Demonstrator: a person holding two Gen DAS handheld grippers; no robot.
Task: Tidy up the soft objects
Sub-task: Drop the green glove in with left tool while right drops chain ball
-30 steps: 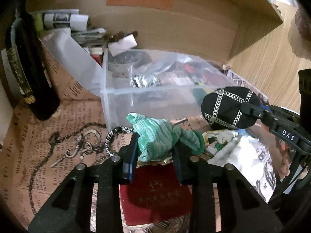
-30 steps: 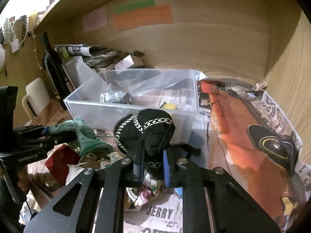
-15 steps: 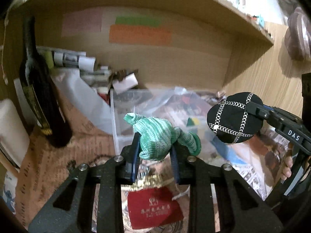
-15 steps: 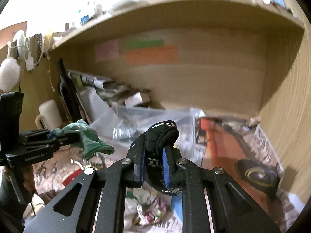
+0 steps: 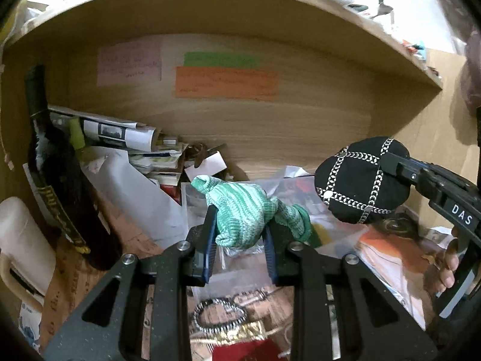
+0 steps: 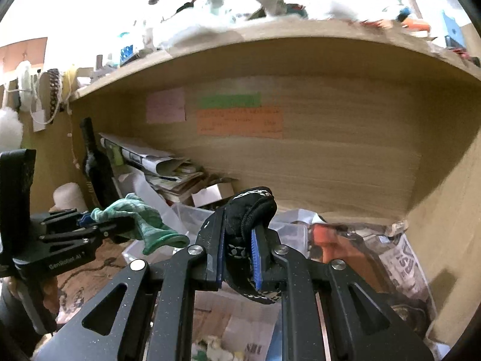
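My left gripper (image 5: 240, 234) is shut on a green and white knitted sock (image 5: 243, 210) and holds it in the air in front of the shelf nook. The sock also shows in the right wrist view (image 6: 141, 219), hanging from the left gripper (image 6: 99, 221). My right gripper (image 6: 239, 240) is shut on a black soft cap with silver chain trim (image 6: 252, 207). In the left wrist view the cap (image 5: 357, 180) is at the right, level with the sock, held by the right gripper (image 5: 393, 165).
A clear plastic bin (image 5: 240, 255) with mixed items lies below both grippers. A dark wine bottle (image 5: 60, 186) stands at the left beside a white mug (image 5: 21, 246). Rolled papers (image 5: 120, 132) lean on the back wall. The wooden shelf board (image 6: 270, 42) runs overhead.
Both grippers have risen from just above the table clutter to well above the bin, carrying the sock and the cap. The shelf's top edge has come into view.
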